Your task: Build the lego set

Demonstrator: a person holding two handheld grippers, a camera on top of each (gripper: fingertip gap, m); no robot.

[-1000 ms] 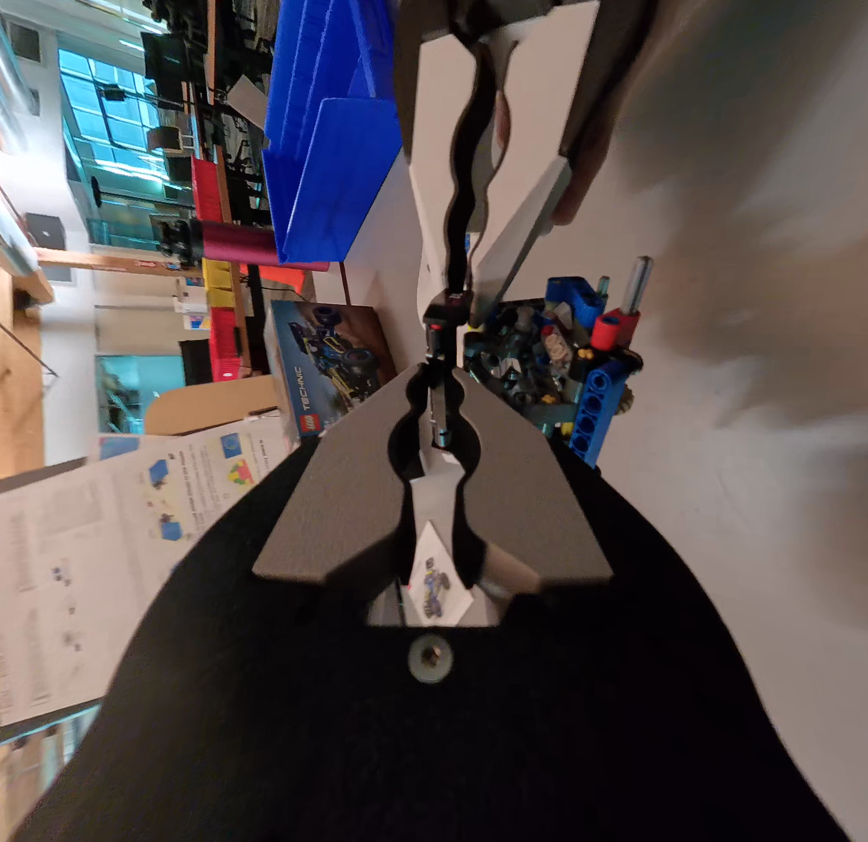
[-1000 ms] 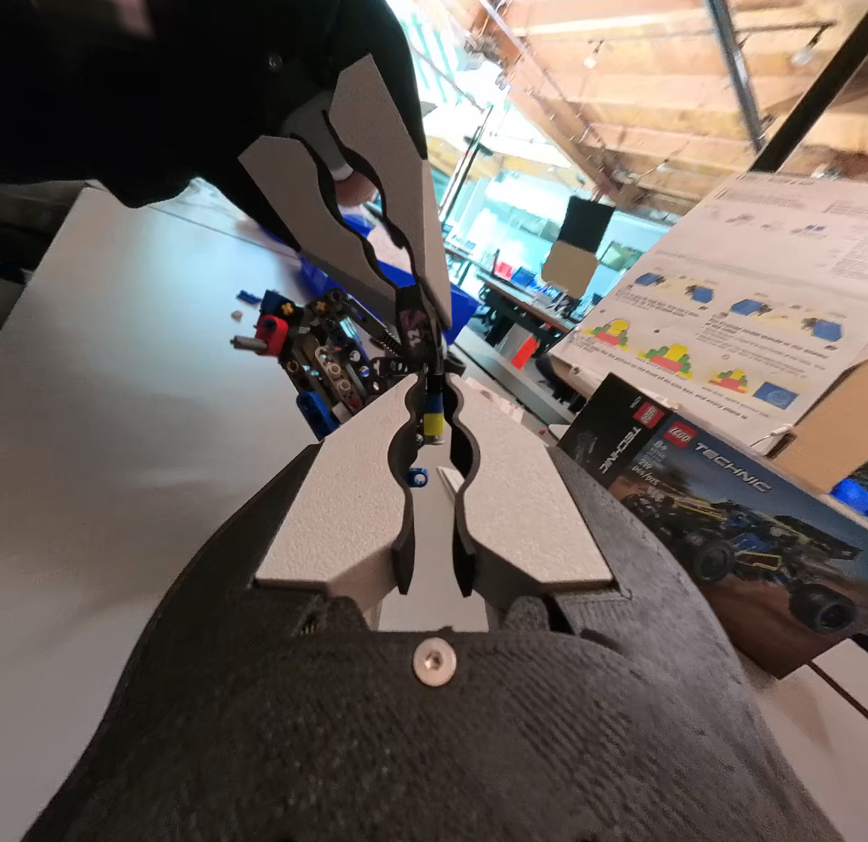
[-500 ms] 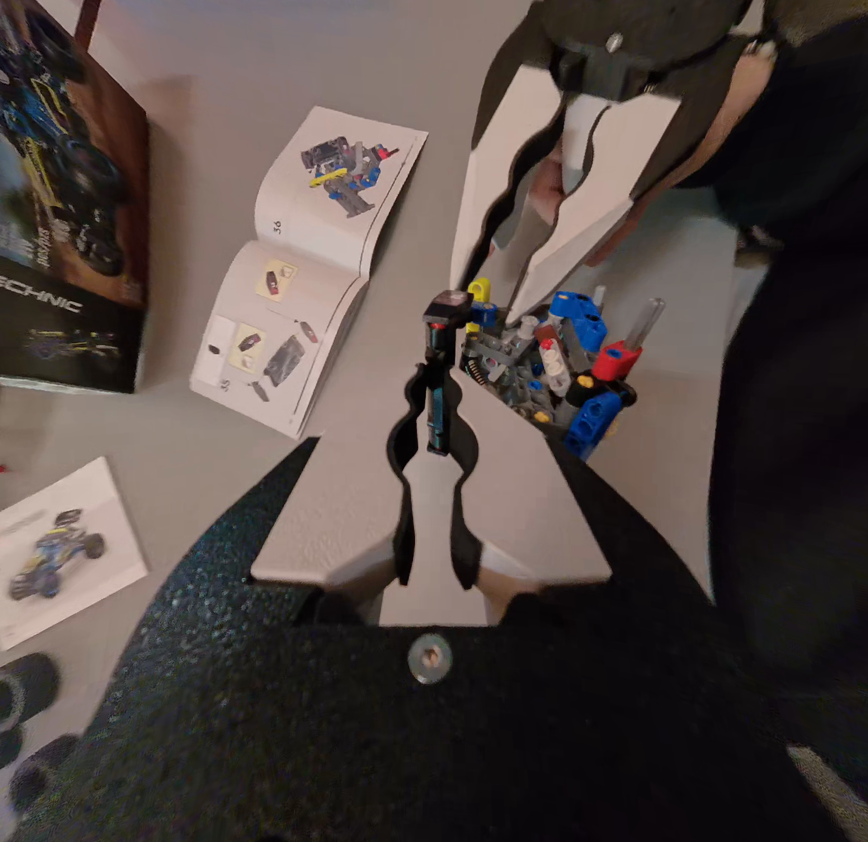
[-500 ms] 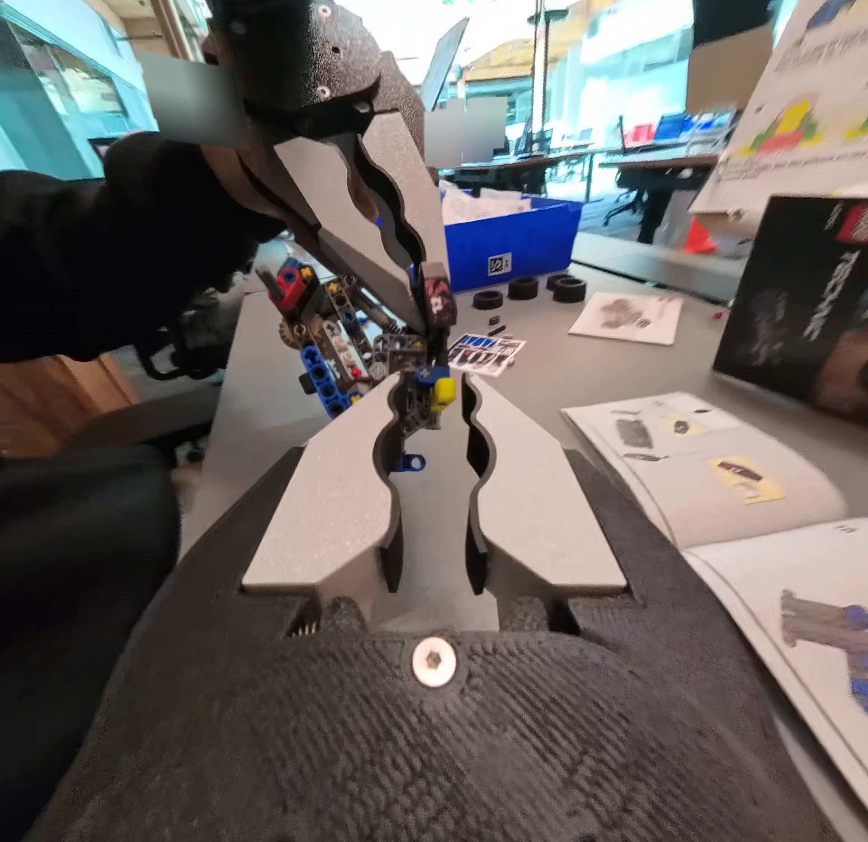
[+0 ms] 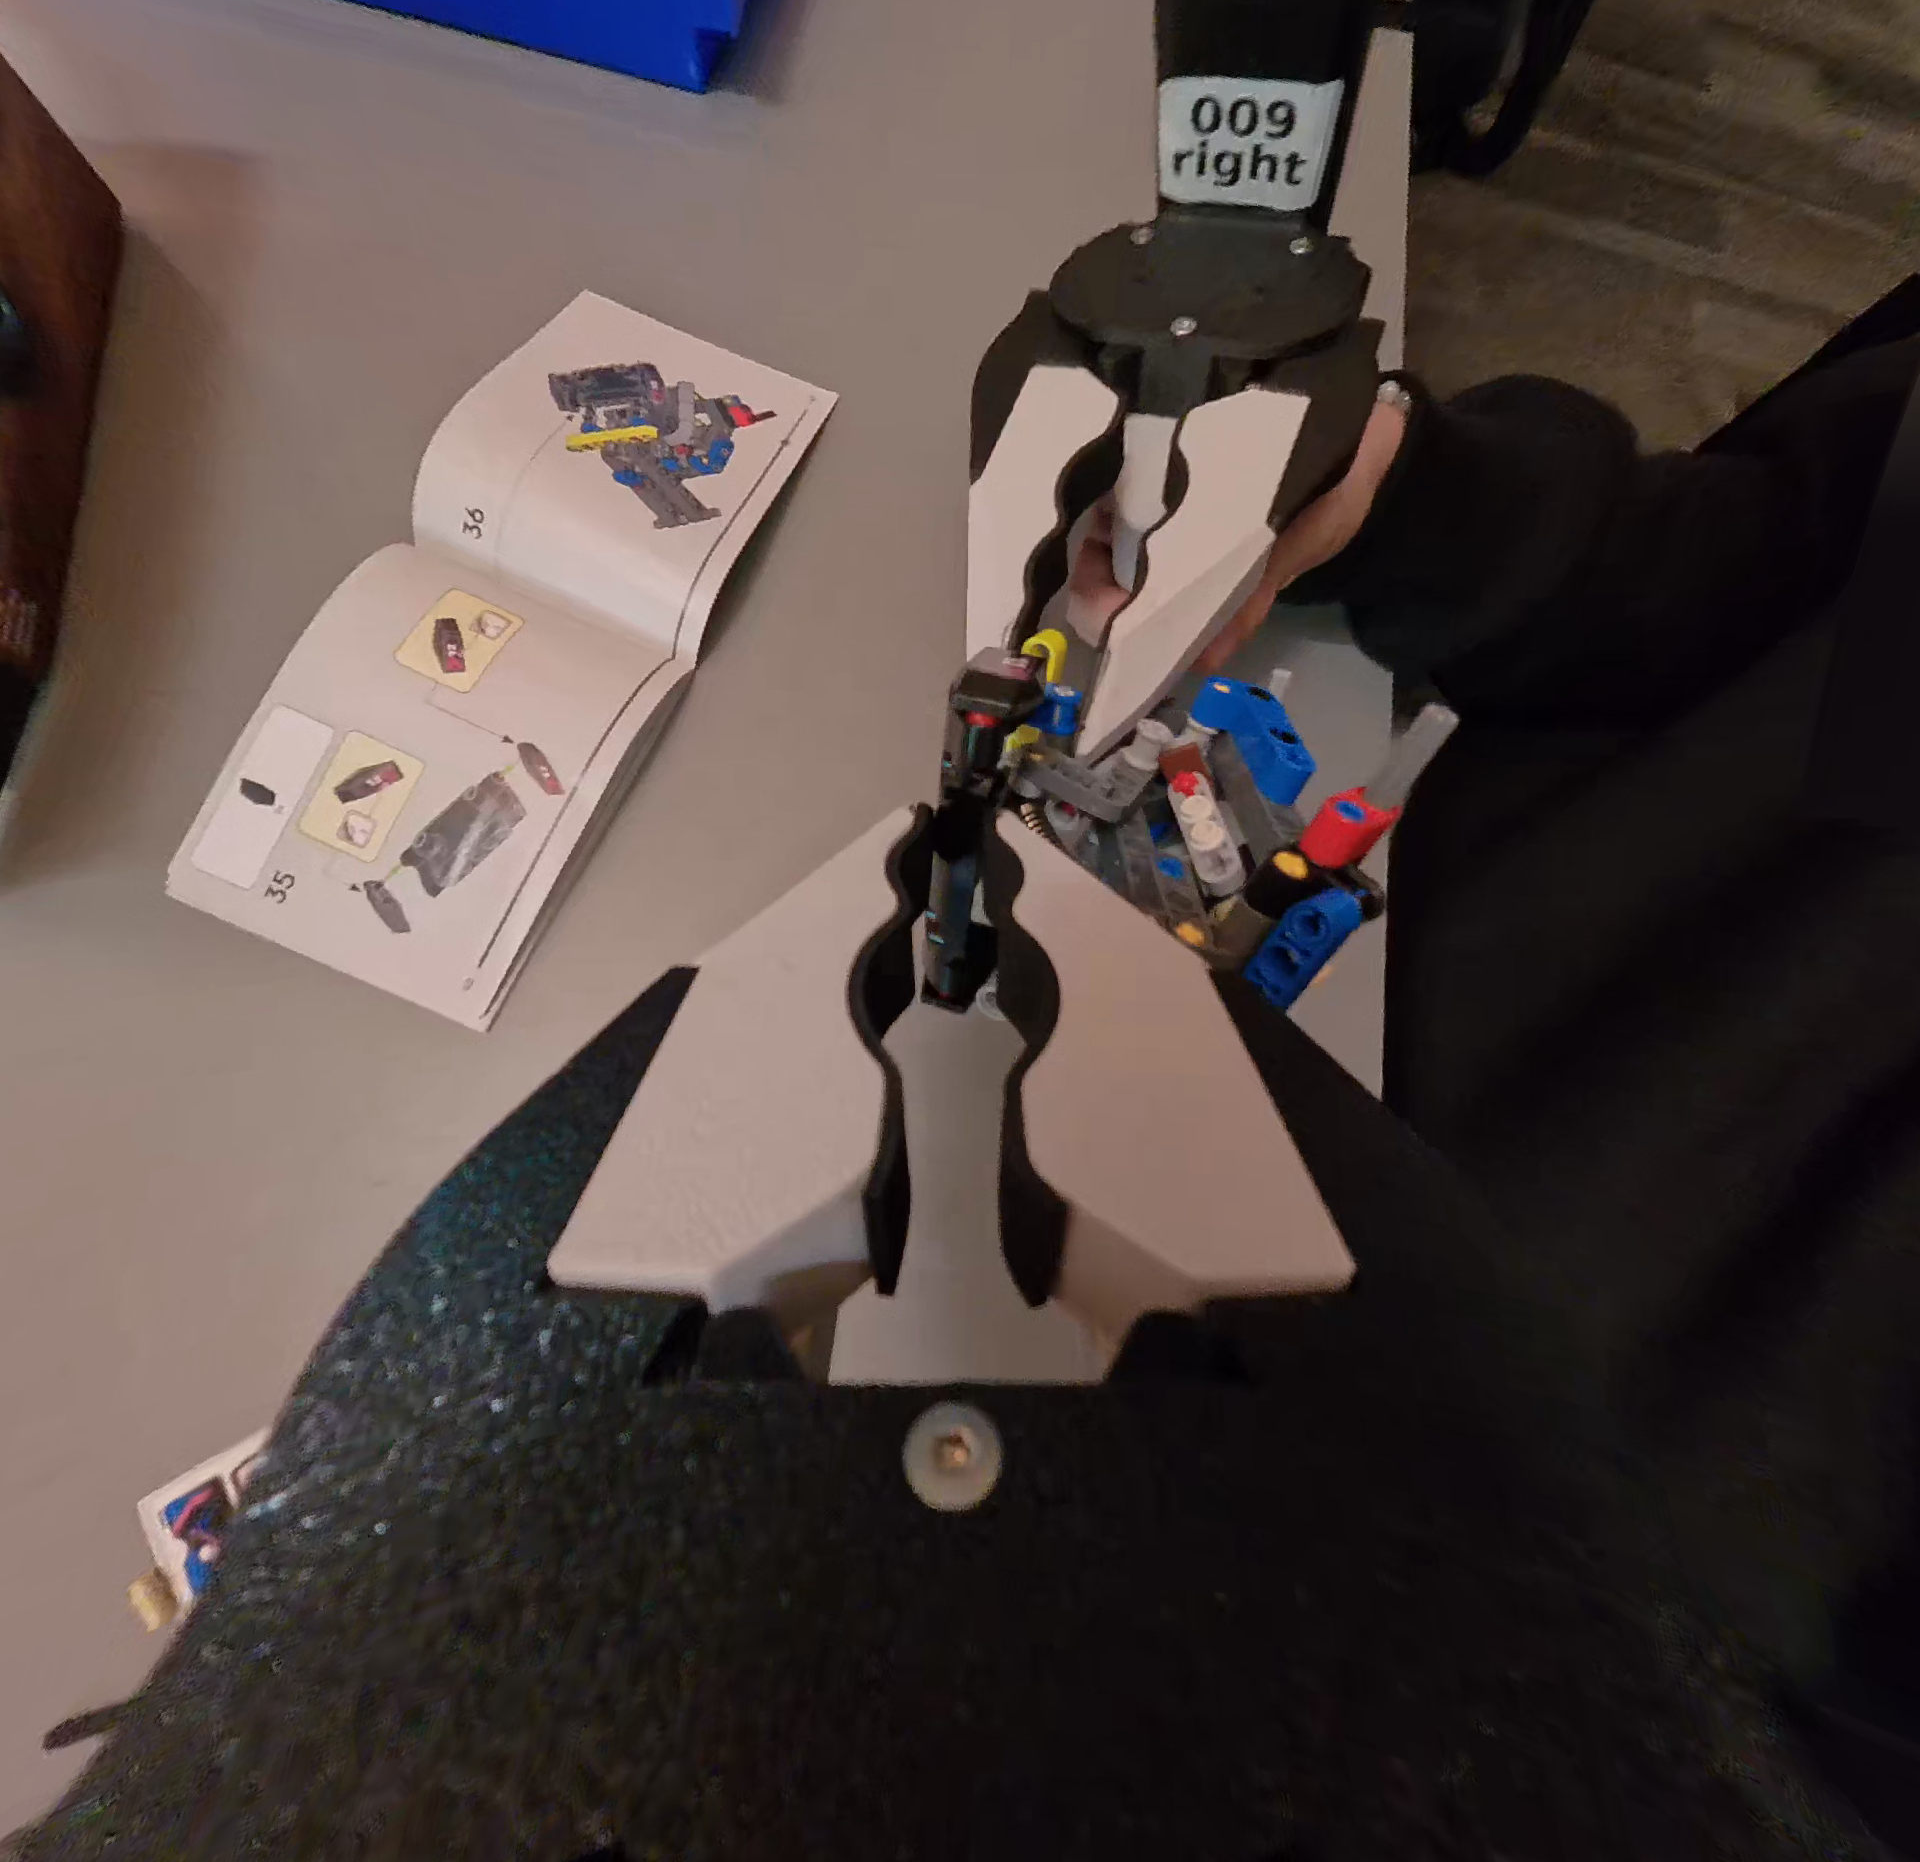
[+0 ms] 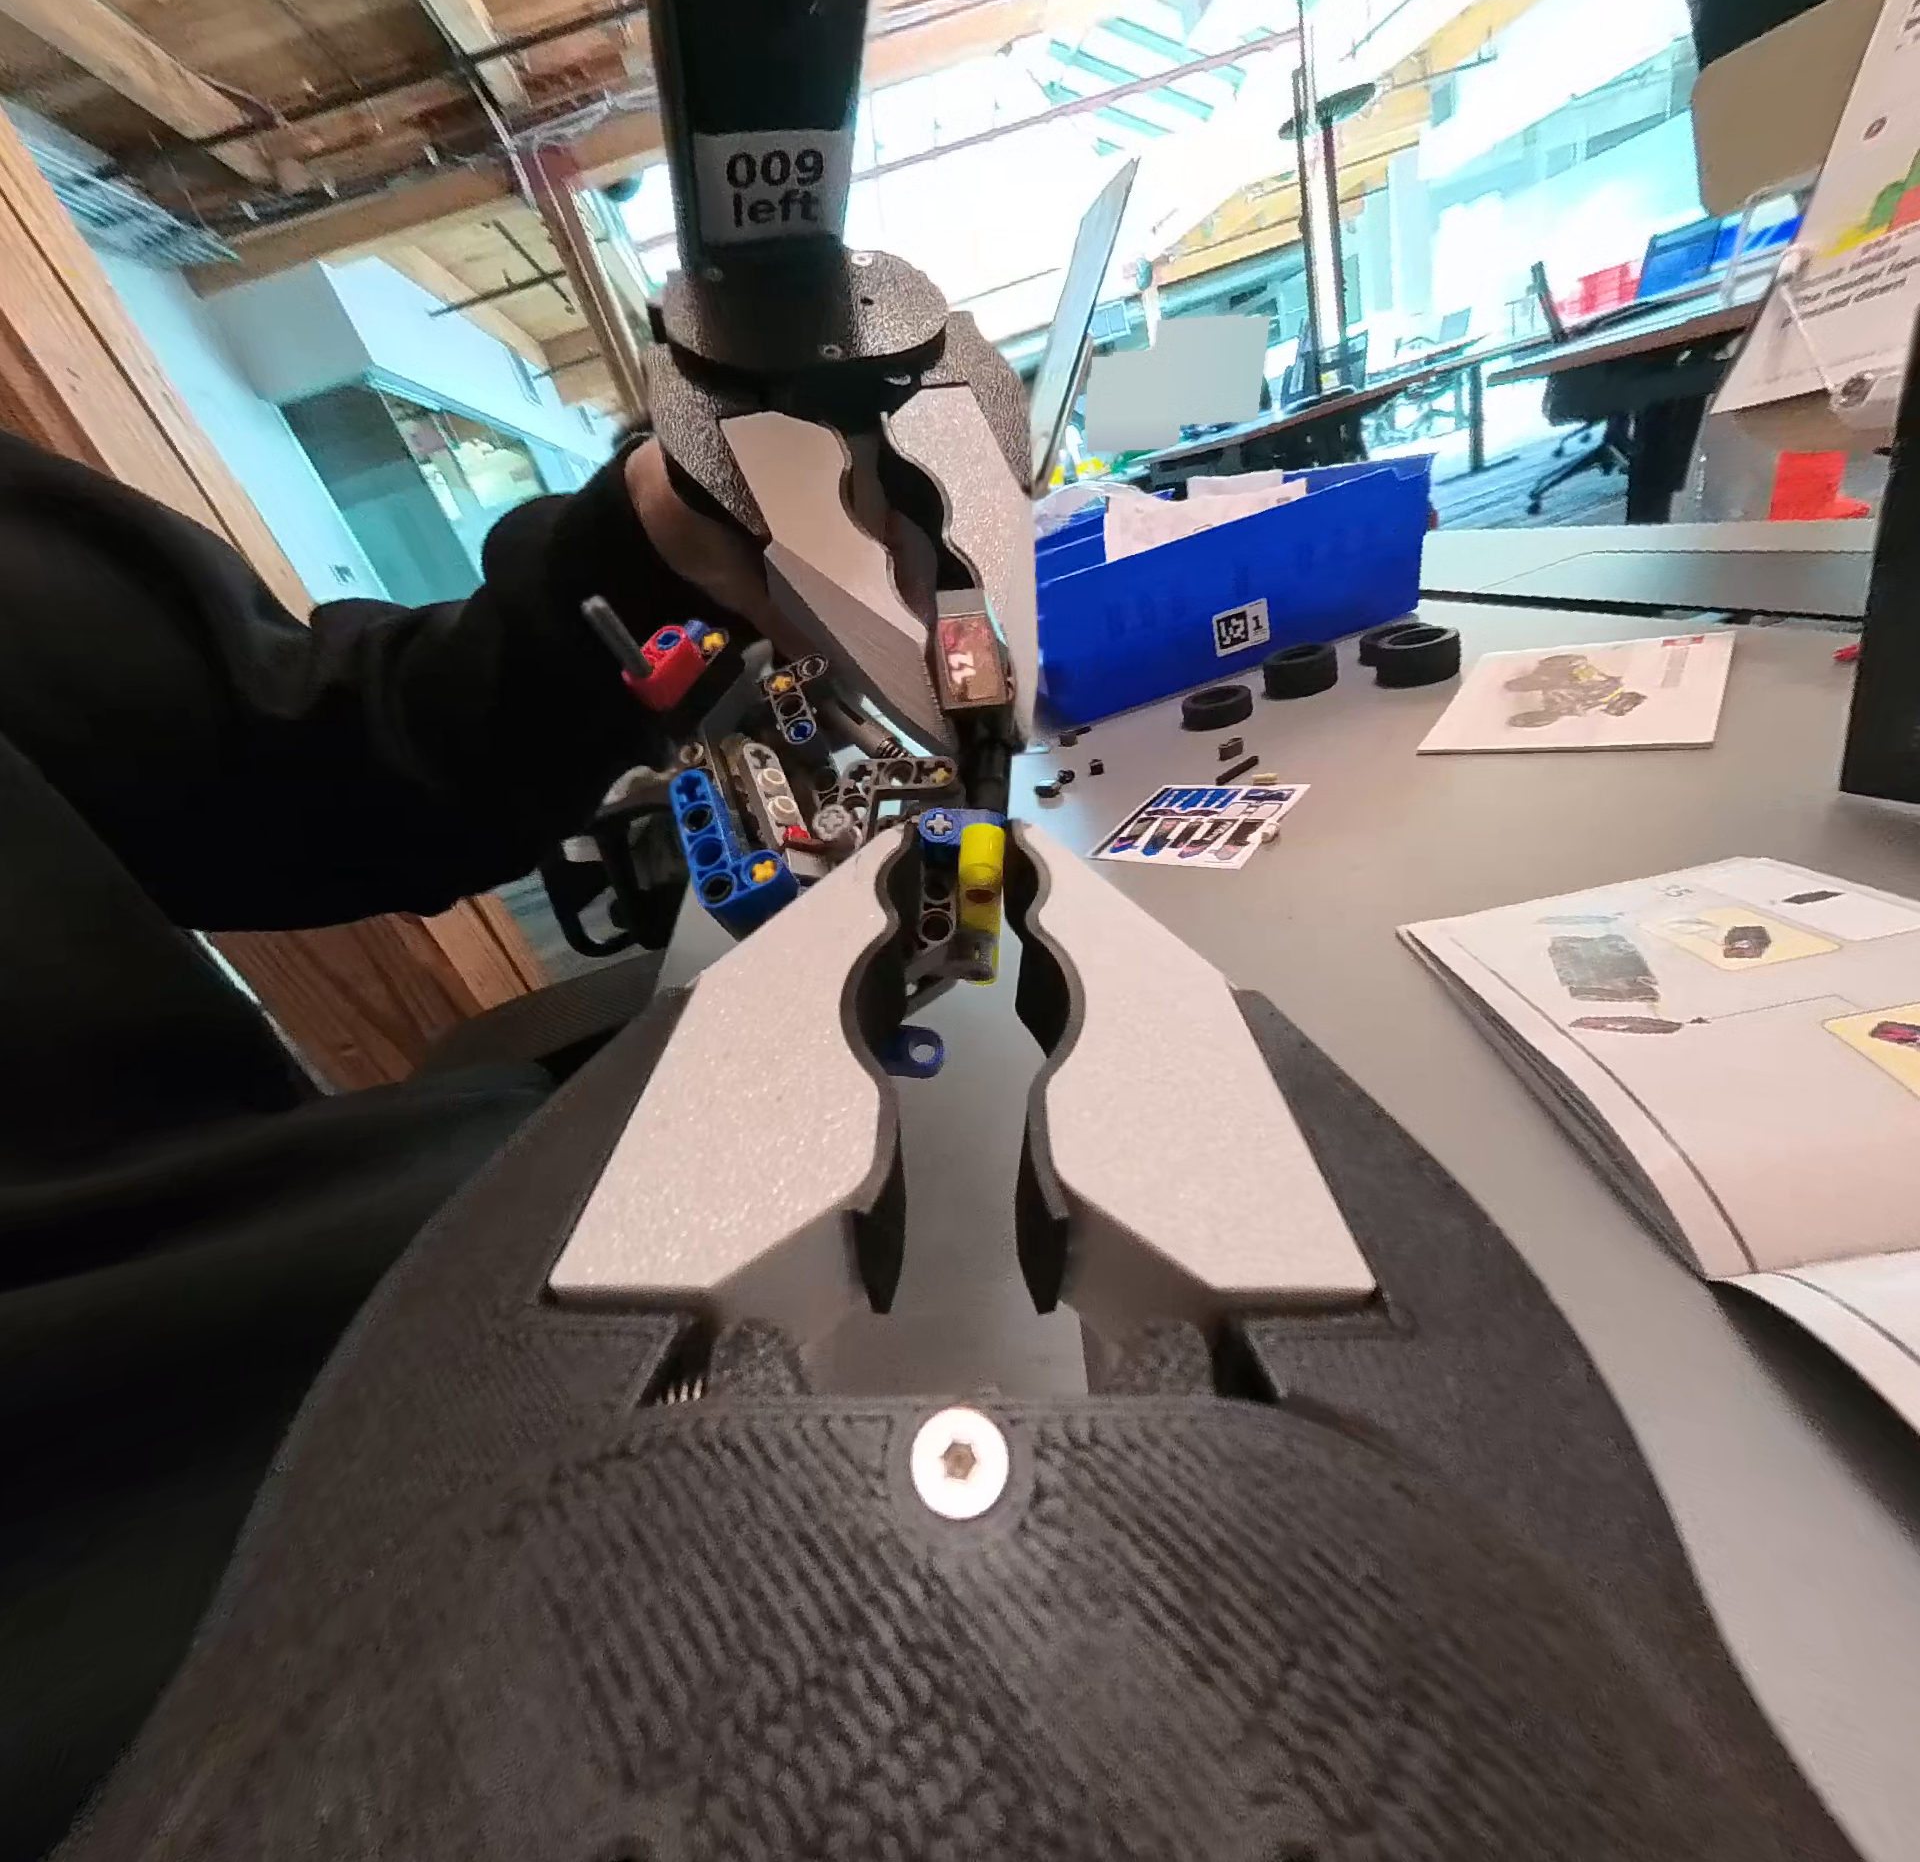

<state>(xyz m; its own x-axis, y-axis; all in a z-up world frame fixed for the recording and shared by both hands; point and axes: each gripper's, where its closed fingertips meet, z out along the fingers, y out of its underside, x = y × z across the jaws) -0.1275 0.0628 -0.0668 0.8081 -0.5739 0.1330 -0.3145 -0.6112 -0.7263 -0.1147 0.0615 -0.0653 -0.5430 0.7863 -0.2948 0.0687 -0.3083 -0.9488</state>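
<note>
Black beam (image 5: 961, 877) of the brick model (image 5: 1195, 815) sits clamped in my left gripper (image 5: 956, 825), over the grey table (image 5: 312, 1137) beside an open booklet (image 5: 499, 659). From the right wrist view, my right gripper (image 6: 961, 846) grips the model's blue-and-yellow end (image 6: 966, 867); blue bin (image 6: 1236, 586) and tyres (image 6: 1299, 669) lie behind.

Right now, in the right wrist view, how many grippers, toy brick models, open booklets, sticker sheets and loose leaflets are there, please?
grippers: 2, the left gripper and the right gripper
toy brick model: 1
open booklet: 1
sticker sheet: 1
loose leaflet: 1
total: 6
</note>
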